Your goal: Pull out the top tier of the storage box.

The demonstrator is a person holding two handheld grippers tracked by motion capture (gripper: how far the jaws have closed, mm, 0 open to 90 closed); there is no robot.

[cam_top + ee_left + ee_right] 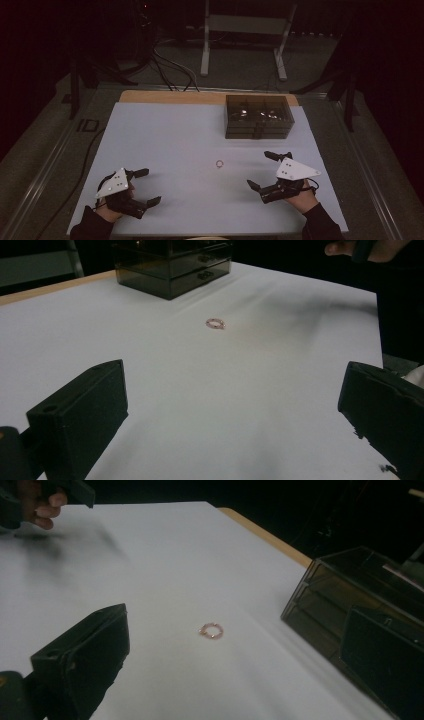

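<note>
In the high view, a small pinkish ring (219, 163) lies flat on the white table (165, 135), well in front of the smoked drawer box (258, 116) that stands at the far edge. The right gripper (262, 170) sits near the ring on its right, jaws spread wide and holding nothing; the left gripper (148, 186) rests farther from the ring on its left, also spread and empty. The right one looks the nearer of the two.

In the left gripper view, the ring (215, 323) lies well ahead between the parted jaws, with the drawer box (172, 265) beyond it.

In the right gripper view, the ring (211, 630) lies close ahead, almost centred between the open jaws, the drawer box (350, 610) to its right. Being round, it offers no long axis, so a straight reach forward seems enough
</note>
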